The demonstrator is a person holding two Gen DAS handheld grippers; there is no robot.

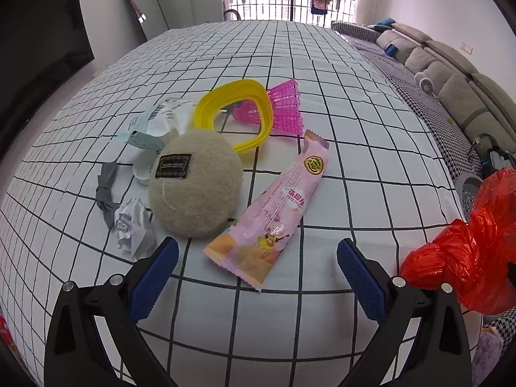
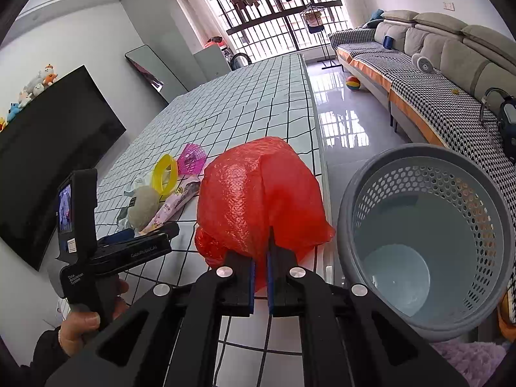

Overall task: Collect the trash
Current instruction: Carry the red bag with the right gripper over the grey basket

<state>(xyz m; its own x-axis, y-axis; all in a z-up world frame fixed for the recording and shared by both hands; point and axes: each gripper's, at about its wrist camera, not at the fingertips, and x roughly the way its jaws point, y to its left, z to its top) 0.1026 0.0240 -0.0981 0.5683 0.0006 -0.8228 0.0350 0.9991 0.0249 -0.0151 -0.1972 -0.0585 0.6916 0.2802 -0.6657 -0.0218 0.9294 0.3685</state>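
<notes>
A red bag [image 2: 258, 193] is pinched between the closed fingers [image 2: 251, 277] of the right gripper [image 2: 261, 279], above the tabletop [image 2: 258, 96] edge and just beside the grey basket [image 2: 429, 174]. The bag is best carried over the rim and released only once it is well inside. The left gripper [image 1: 258, 277] is held open before a pink wrapper [image 1: 274, 209], which looks to be next.
</notes>
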